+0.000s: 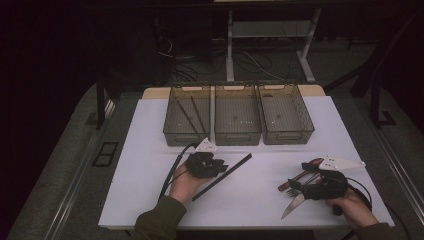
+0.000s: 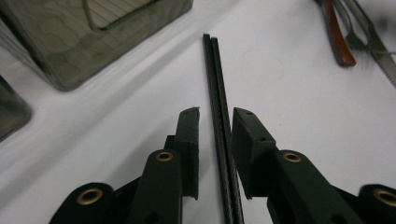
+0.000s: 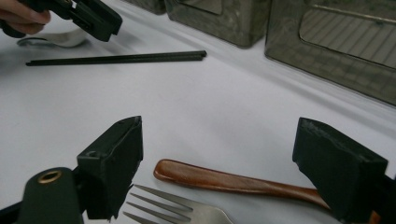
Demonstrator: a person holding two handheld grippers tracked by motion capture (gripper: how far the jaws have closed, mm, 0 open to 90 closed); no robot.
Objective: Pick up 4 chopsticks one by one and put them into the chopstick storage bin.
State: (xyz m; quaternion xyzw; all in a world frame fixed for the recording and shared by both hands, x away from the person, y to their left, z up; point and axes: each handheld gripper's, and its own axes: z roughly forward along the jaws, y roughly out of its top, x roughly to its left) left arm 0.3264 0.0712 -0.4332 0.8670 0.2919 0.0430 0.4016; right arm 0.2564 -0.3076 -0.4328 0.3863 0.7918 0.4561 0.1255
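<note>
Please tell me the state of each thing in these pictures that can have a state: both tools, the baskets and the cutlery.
Left tool: open, jaws either side of the chopsticks, not clamped.
Right tool: open wide over the fork and the wooden handle.
Left basket: holds two chopsticks.
Middle basket: looks empty.
Right basket: looks empty.
Knife: flat on the table.

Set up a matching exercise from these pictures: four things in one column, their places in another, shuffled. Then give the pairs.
Things:
1. black chopsticks on the table
2. fork
3. left tongs
4. chopsticks in a basket

Places:
A. inside the leftmost basket
B. open, straddling a black pair
C. lying between the open left jaws
D. under the right tongs, beside a brown wooden handle

Pairs: 1-C, 2-D, 3-B, 4-A
</note>
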